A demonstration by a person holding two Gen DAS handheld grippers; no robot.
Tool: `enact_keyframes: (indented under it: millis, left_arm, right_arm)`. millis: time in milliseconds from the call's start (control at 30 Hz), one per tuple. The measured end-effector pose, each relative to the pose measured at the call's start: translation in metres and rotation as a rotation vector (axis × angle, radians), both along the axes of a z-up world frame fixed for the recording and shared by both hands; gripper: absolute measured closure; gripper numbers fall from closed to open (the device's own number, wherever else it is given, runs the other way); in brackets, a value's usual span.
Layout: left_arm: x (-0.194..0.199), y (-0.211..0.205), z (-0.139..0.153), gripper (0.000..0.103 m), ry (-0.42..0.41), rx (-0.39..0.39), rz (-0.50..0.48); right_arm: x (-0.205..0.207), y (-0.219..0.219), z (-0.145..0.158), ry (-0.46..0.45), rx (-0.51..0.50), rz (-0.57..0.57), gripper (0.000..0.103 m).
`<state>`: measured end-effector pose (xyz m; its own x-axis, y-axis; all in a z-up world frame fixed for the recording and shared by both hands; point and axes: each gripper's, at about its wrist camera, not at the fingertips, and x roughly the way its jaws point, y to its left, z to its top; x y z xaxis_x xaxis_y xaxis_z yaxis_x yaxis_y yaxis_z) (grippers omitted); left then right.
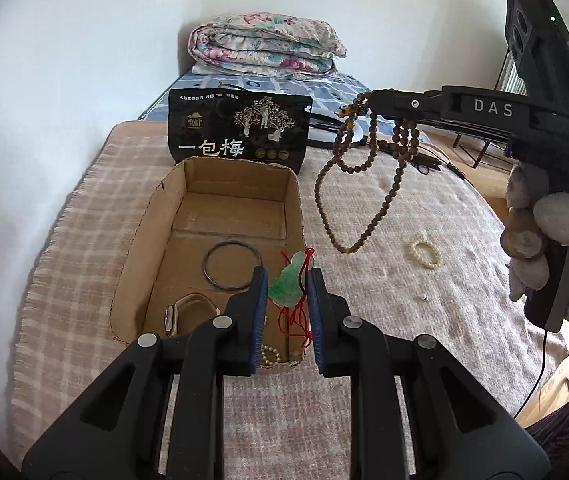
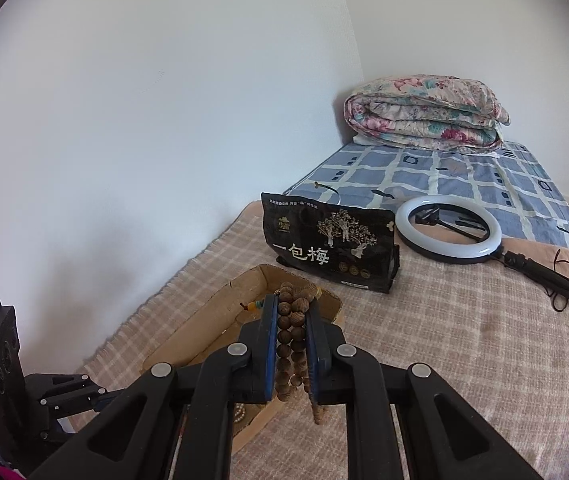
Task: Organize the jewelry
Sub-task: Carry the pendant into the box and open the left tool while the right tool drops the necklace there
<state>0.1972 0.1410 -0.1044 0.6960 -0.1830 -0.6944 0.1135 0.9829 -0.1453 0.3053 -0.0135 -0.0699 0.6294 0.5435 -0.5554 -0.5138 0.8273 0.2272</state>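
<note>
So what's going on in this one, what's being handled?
A person in white knit gloves holds a gripper in each hand over a bed, sorting jewelry into an open cardboard box. The left gripper is shut on a green jade pendant with a red cord, at the box's near right corner. The right gripper is shut on a long strand of wooden prayer beads that dangles beside the box. A dark bangle and a watch already lie inside; a pearl bracelet remains on the blanket.
</note>
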Motion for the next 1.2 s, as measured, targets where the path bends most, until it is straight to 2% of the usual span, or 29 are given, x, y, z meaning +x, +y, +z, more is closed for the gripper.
enact_keyframes:
  millis: [233,567,900,1200]
  left_arm:
    - [0.006,0.005,-0.007,0.084,0.016,0.011,0.021]
    - [0.021,0.016,-0.014,0.084,0.037,-0.005,0.057]
    - [0.027,0.034,-0.015,0.084,0.047,-0.034,0.095]
    - [0.027,0.037,-0.015,0.084,0.049,-0.044,0.097]
  right_arm:
    - [0.015,0.021,-0.003,-0.001,0.001,0.016,0.093]
    - [0.035,0.051,-0.027,0.029,-0.028,0.047,0.093]
    - [0.039,0.068,-0.006,-0.016,0.026,0.067,0.093]
    - [0.045,0.076,-0.002,-0.020,0.056,0.069,0.093]
